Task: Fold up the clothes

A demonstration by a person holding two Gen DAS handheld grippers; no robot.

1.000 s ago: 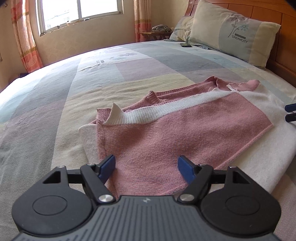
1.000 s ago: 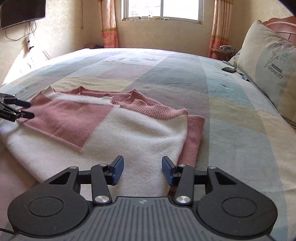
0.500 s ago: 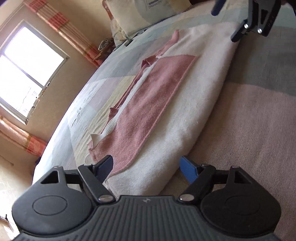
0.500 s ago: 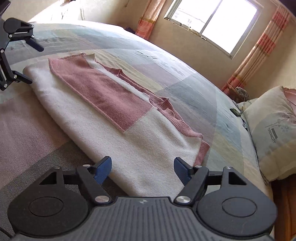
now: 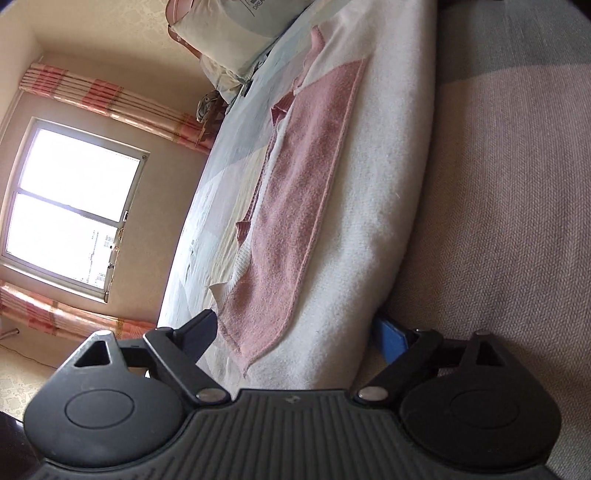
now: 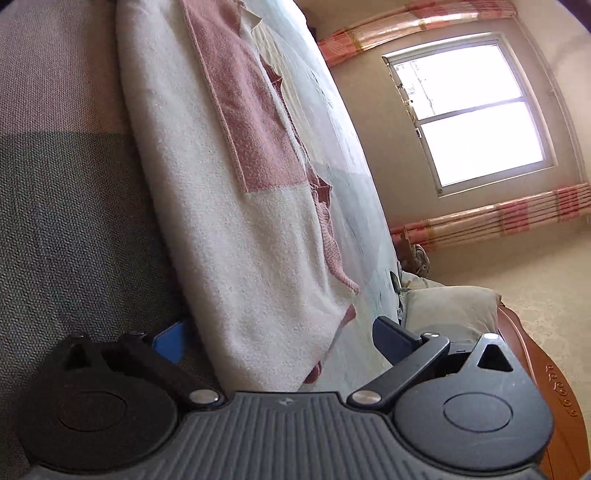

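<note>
A pink and white knitted sweater (image 5: 332, 206) lies folded in a long strip on the patchwork bedspread (image 5: 498, 221). Both views are rolled onto their side. My left gripper (image 5: 295, 332) is at one end of the strip, its jaws opening; the sweater's end lies between them and neither pad presses on it. One blue pad (image 5: 391, 338) sits by the white folded edge, low against the bedspread. At the other end of the sweater (image 6: 240, 221), my right gripper (image 6: 280, 338) is also opening, with the white cloth between the jaws but not pinched.
Pillows (image 5: 236, 33) and a wooden headboard (image 6: 535, 350) stand at the head of the bed. A small dark object (image 6: 394, 280) lies on the bedspread near the pillow (image 6: 443, 310). Beyond the bed are a window (image 6: 469, 107) and striped curtains (image 5: 110, 96).
Both grippers have rolled about a quarter turn and dropped to the near edge of the sweater at its two ends. Both sets of jaws have spread wider. Neither gripper appears in the other's view any more.
</note>
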